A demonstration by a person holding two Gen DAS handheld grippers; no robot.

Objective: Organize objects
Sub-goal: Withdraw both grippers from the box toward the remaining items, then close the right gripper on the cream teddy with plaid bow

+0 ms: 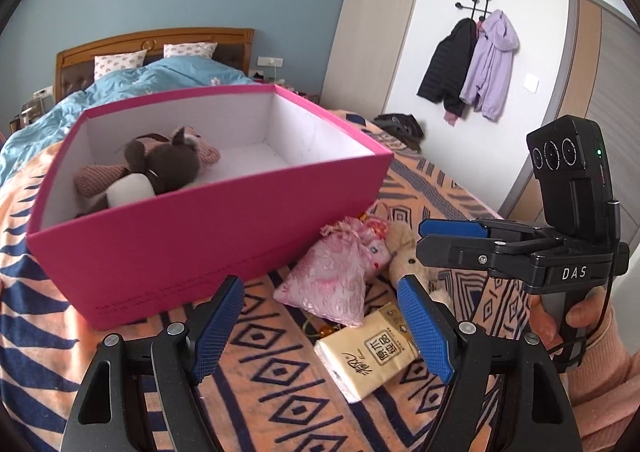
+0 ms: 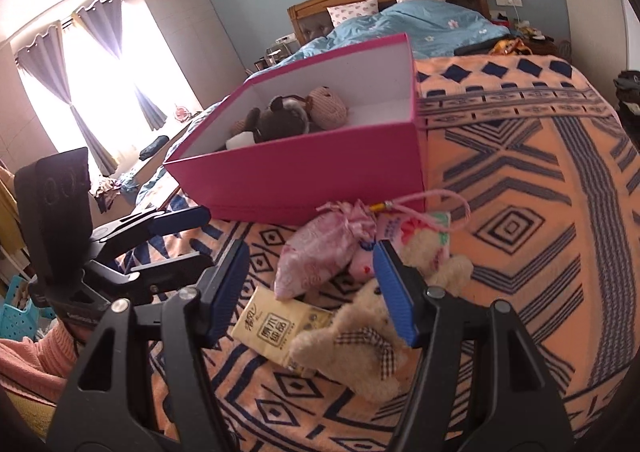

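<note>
From the left wrist camera, a big pink box [image 1: 192,219] sits on an orange and blue patterned blanket [image 1: 280,372]. Inside the box, near its left end, lie a dark brown stuffed toy [image 1: 164,163] and a pink knitted toy [image 1: 96,177]. Just in front of the box's right corner lies a shiny pink pouch [image 1: 332,284]. A tan teddy bear [image 1: 408,256] is right beside the pouch. A yellow tissue pack [image 1: 372,352] lies a little closer to the camera, touching the pouch. The left gripper [image 1: 320,332] has its blue fingers spread wide with nothing between them. The right gripper [image 1: 424,238] is over by the teddy bear, with its two fingers close together but a small gap showing, and nothing held.

From the right wrist camera, the right gripper [image 2: 312,292] has its fingers wide apart and is not holding anything. The tan teddy bear [image 2: 360,352] lies near them, partly on the tissue pack [image 2: 276,328]. The pink pouch [image 2: 320,248] lies behind that, near the pink box [image 2: 312,175]. A small pink packet with a looped cord [image 2: 404,223] is beside the pouch. The left gripper [image 2: 200,232] is off to the left, fingers apart.
</note>
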